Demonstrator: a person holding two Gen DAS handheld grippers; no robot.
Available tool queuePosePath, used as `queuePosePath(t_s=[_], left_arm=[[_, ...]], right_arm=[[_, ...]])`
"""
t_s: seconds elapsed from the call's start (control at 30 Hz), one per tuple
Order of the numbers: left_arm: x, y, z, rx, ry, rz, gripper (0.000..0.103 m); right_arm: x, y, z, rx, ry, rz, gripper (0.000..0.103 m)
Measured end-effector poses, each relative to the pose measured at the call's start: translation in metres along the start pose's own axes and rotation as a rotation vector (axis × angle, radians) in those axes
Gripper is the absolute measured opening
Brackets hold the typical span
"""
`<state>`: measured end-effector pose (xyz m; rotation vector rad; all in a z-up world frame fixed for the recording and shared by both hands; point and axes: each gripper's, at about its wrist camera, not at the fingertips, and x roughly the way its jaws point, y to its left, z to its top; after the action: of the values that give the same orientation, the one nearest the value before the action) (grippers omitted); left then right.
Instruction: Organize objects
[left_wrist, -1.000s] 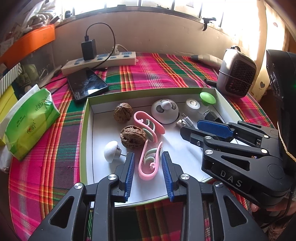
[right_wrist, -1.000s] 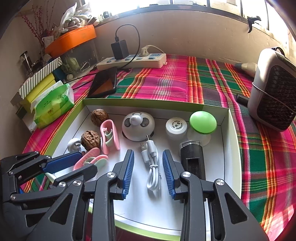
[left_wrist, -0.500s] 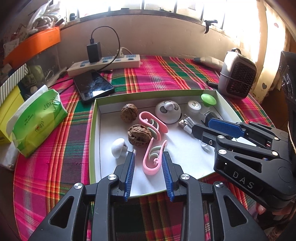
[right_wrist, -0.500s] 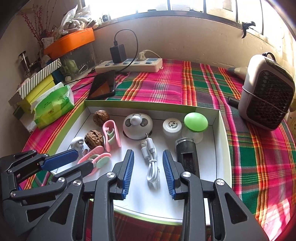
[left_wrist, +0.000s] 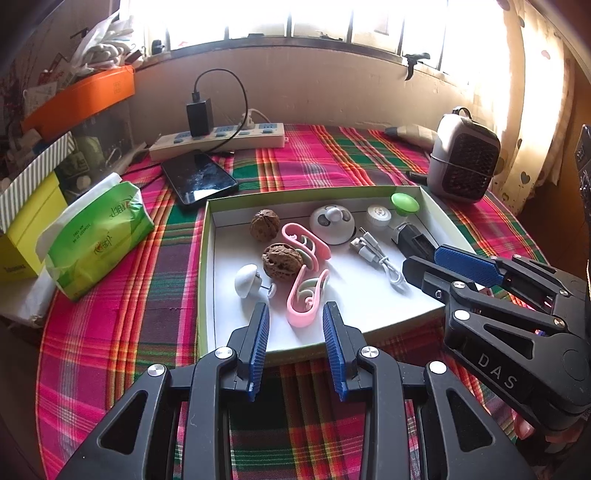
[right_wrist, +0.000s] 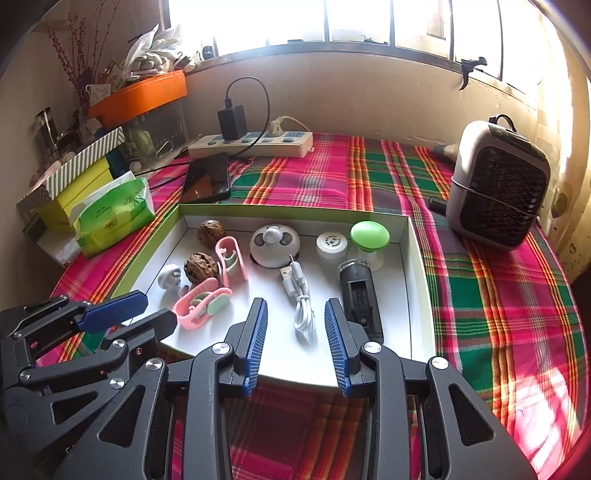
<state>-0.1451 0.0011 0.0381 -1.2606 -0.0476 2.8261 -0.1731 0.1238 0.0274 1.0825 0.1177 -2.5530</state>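
Observation:
A green-rimmed white tray (left_wrist: 207, 258) (right_wrist: 415, 266) holds two walnuts (left_wrist: 280, 260) (right_wrist: 200, 266), two pink clips (left_wrist: 306, 299) (right_wrist: 201, 302), a white mushroom-shaped piece (left_wrist: 246, 280), a round white gadget (right_wrist: 274, 244), a white USB cable (left_wrist: 380, 258) (right_wrist: 301, 302), a small white cap (right_wrist: 331, 243), a green mushroom-shaped knob (right_wrist: 369, 234) and a black device (right_wrist: 360, 299). My left gripper (left_wrist: 295, 317) is open and empty above the tray's near edge, in line with a pink clip. My right gripper (right_wrist: 293, 314) is open and empty, in line with the cable.
A phone (left_wrist: 197, 181), power strip (left_wrist: 221, 140) with charger, green tissue pack (left_wrist: 96, 236) and boxes lie left and behind the tray. A small grey heater (right_wrist: 498, 188) stands at the right. The plaid tablecloth (right_wrist: 498, 314) covers the round table.
Both grippers have pulled back and risen from the tray, so the objects look smaller and farther away. Both stay open and empty. Nothing in the tray has moved.

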Motion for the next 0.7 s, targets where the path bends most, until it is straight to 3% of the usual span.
queuePosePath(t_s=[0.7], left_arm=[[-0.039,-0.007,-0.036,0.001,-0.034,0.016,0.028]], right_arm=[[-0.05,0.01,-0.036,0.011,-0.053,-0.051,0.036]])
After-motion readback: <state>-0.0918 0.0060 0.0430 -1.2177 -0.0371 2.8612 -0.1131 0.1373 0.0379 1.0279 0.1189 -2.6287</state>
